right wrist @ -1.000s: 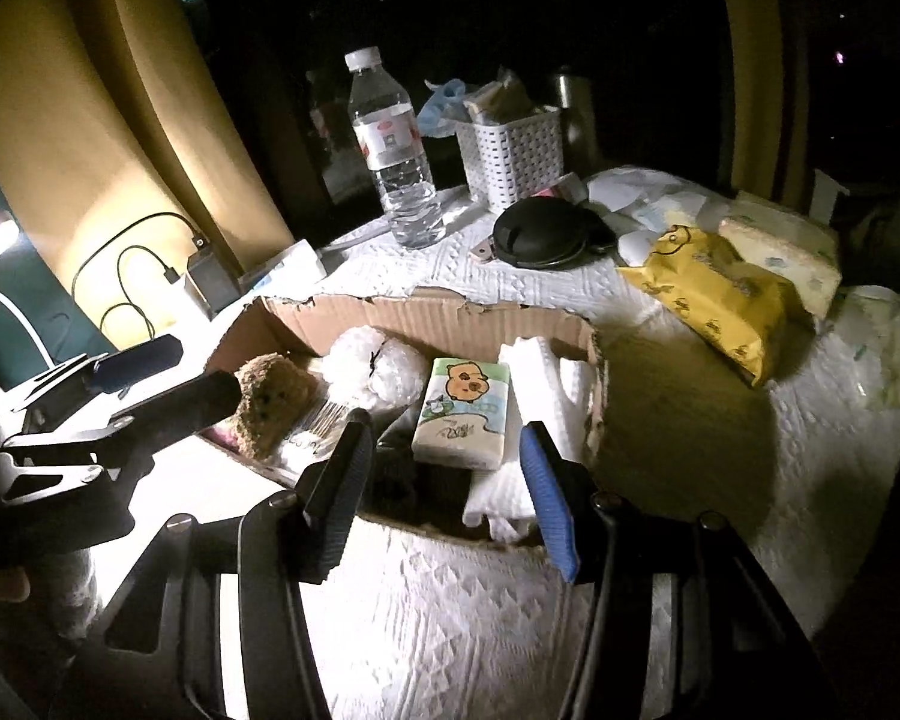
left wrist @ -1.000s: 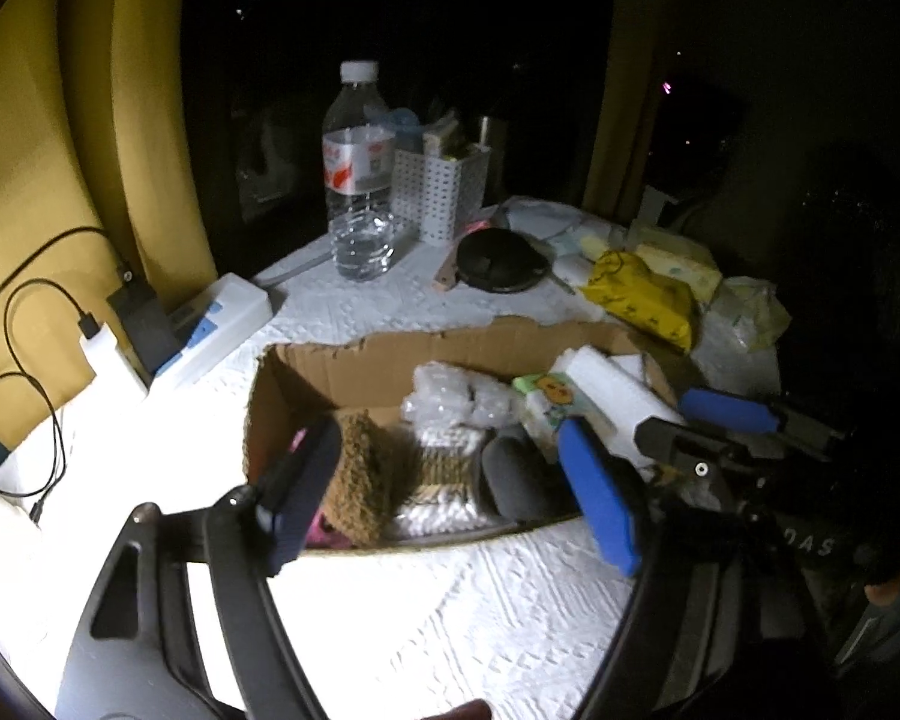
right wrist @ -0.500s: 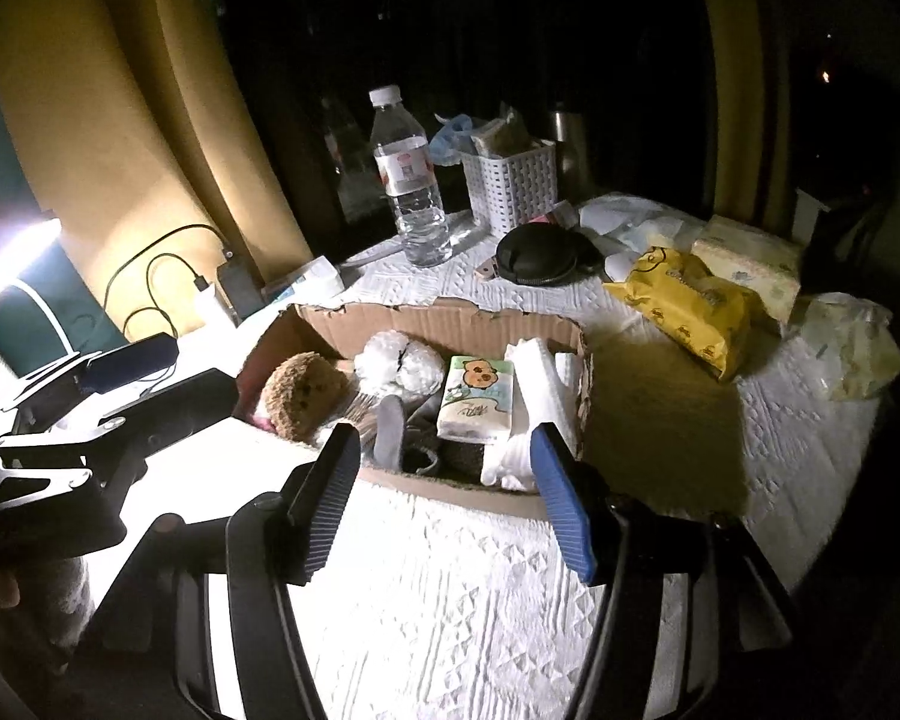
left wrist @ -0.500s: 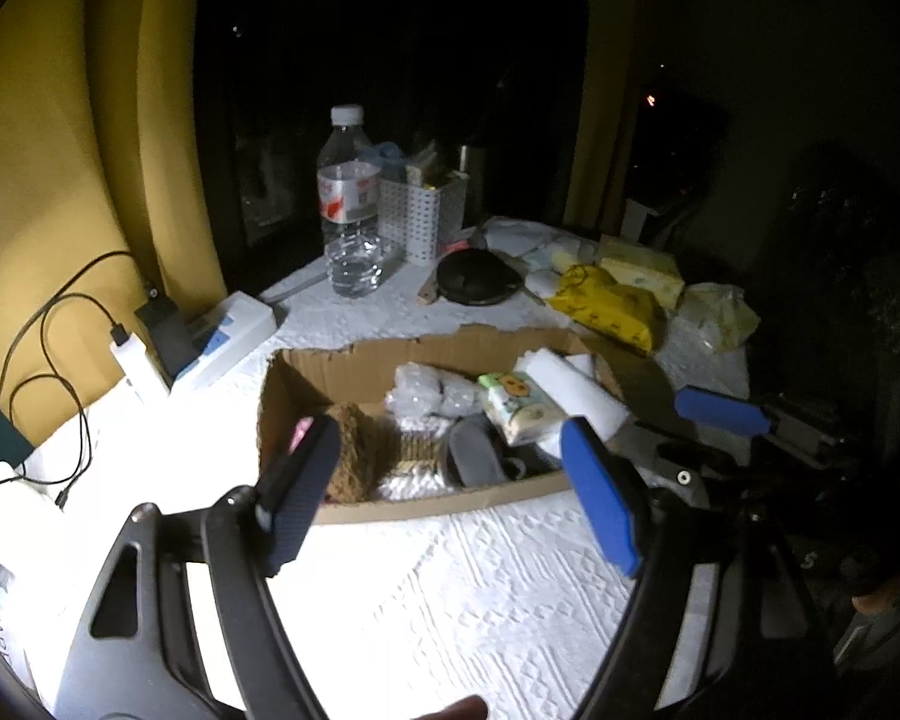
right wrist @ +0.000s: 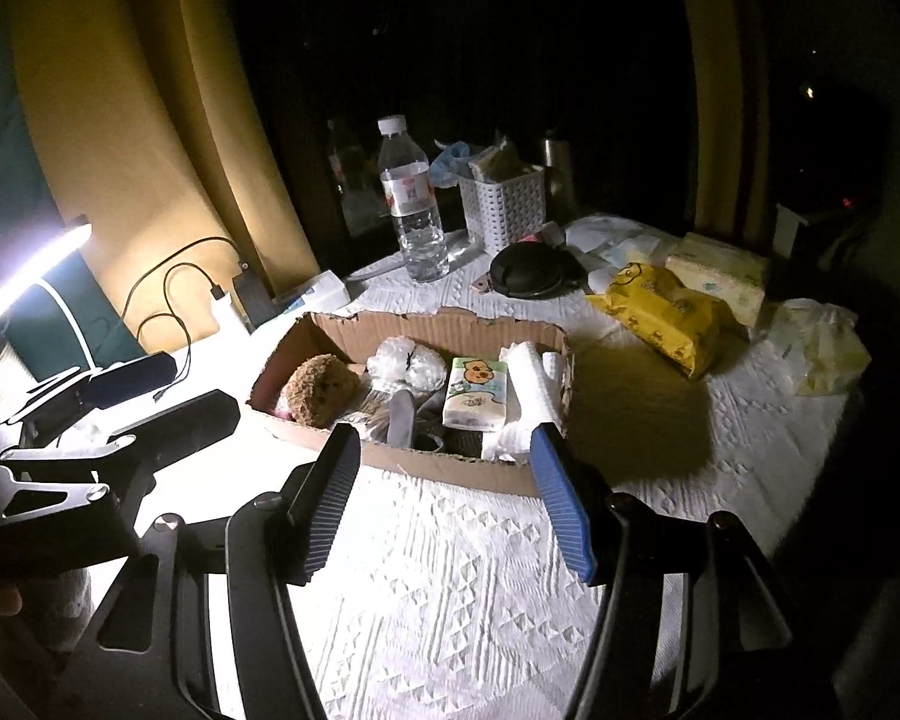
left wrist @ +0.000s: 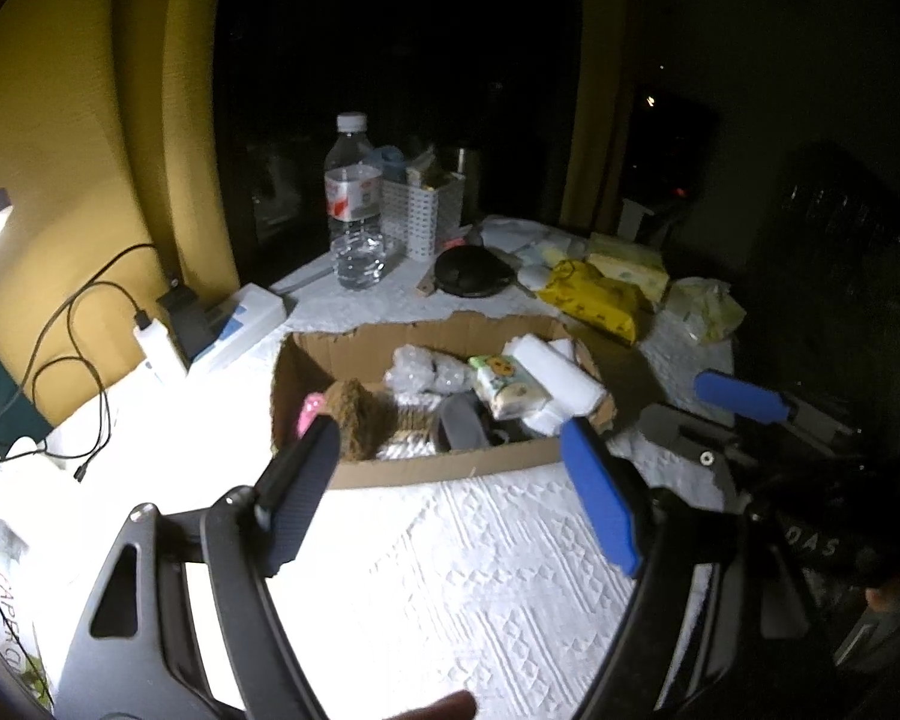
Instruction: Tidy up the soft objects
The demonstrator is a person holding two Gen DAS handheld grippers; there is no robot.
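A low cardboard box [left wrist: 450, 468] [right wrist: 450, 465] sits on the white tablecloth. It holds a brown plush toy [left wrist: 354, 414] [right wrist: 321, 387], a clear bubble-wrap bundle [left wrist: 420, 366] [right wrist: 405, 363], a green tissue pack [left wrist: 507, 387] [right wrist: 474, 399], a white foam roll [left wrist: 561, 369] [right wrist: 534, 387] and a grey item [left wrist: 462, 429]. My left gripper [left wrist: 450, 504] is open and empty, in front of the box. My right gripper [right wrist: 444, 498] is open and empty, in front of the box; it also shows in the left wrist view [left wrist: 738, 399].
Behind the box stand a water bottle [left wrist: 354, 210] [right wrist: 414, 204], a white basket [right wrist: 504, 204], a black round case [right wrist: 531, 270], a yellow wipes pack [left wrist: 594, 300] [right wrist: 666, 309] and more tissue packs [right wrist: 720, 273]. Chargers and cables [left wrist: 168, 324] lie left. A lamp [right wrist: 30, 276] glows far left.
Both grippers have pulled back and up from the box, which now looks smaller and farther away. Both stay open and empty. The box contents have not moved.
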